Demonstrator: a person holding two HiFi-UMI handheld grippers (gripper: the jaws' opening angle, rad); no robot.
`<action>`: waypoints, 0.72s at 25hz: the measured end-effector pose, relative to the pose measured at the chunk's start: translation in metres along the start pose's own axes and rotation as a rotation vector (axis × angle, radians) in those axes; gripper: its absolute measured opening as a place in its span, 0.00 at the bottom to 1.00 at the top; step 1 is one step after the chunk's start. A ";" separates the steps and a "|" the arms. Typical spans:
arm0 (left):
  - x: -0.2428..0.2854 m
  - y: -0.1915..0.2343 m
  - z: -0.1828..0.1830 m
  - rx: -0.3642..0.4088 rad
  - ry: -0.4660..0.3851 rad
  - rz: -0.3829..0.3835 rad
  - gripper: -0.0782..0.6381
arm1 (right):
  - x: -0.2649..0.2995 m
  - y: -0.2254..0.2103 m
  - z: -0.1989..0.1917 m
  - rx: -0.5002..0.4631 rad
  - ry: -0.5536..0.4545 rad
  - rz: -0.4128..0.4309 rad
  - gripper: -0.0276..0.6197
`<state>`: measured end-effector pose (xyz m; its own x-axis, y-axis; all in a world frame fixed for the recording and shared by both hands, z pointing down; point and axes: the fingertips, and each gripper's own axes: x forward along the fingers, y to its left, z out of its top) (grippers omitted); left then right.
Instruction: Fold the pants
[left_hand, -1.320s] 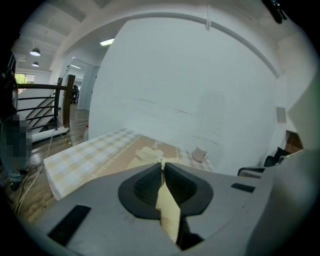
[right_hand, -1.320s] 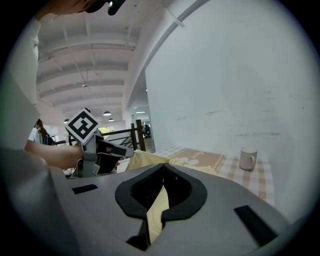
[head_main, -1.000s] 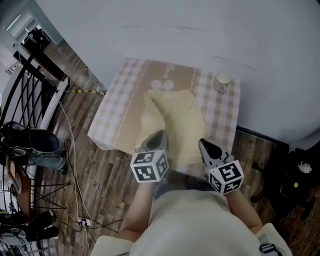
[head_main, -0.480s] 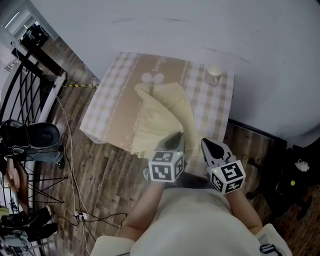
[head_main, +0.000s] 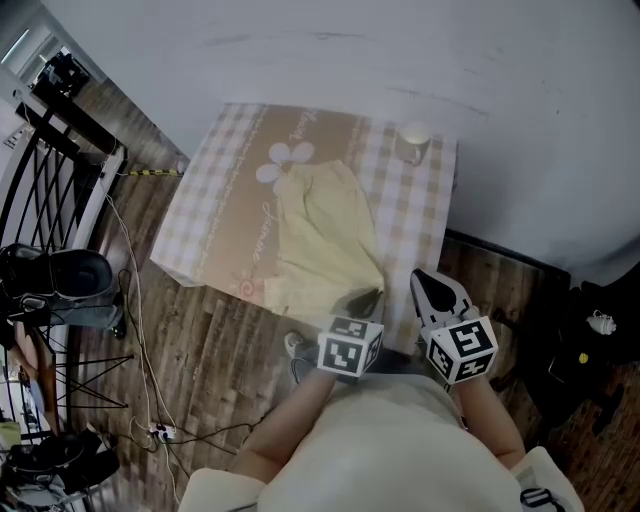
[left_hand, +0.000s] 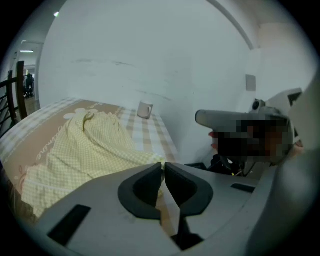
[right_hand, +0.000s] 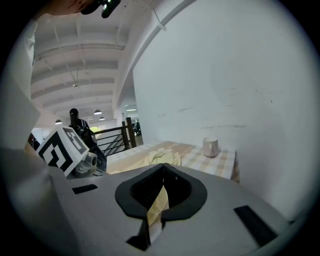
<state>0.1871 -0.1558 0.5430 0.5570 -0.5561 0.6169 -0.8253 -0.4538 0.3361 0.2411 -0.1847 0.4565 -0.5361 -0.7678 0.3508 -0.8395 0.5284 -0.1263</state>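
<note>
Checked-cloth table (head_main: 200, 235) with yellow pants (head_main: 320, 235) mid-top, pale cup (head_main: 412, 141) at far corner.

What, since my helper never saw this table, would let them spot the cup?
Find the checked tablecloth against the white wall. At its far right corner, beyond the yellow pants, stands the cup. It alone is small, white and upright.

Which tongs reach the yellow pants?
The left tongs: their tips are at the near corner of the pants; the right tongs lie off the fabric.
</note>
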 end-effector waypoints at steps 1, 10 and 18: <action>0.003 -0.002 -0.006 0.003 0.019 -0.005 0.14 | -0.001 -0.003 0.000 0.002 0.000 -0.005 0.04; 0.025 -0.007 -0.045 0.021 0.168 -0.041 0.14 | 0.000 0.002 -0.006 0.005 0.017 -0.004 0.04; 0.037 -0.028 -0.072 0.139 0.252 -0.108 0.14 | 0.005 0.003 -0.006 -0.005 0.025 0.008 0.04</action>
<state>0.2241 -0.1136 0.6071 0.5861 -0.3168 0.7458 -0.7319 -0.6018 0.3195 0.2359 -0.1852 0.4633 -0.5402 -0.7543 0.3731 -0.8348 0.5364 -0.1242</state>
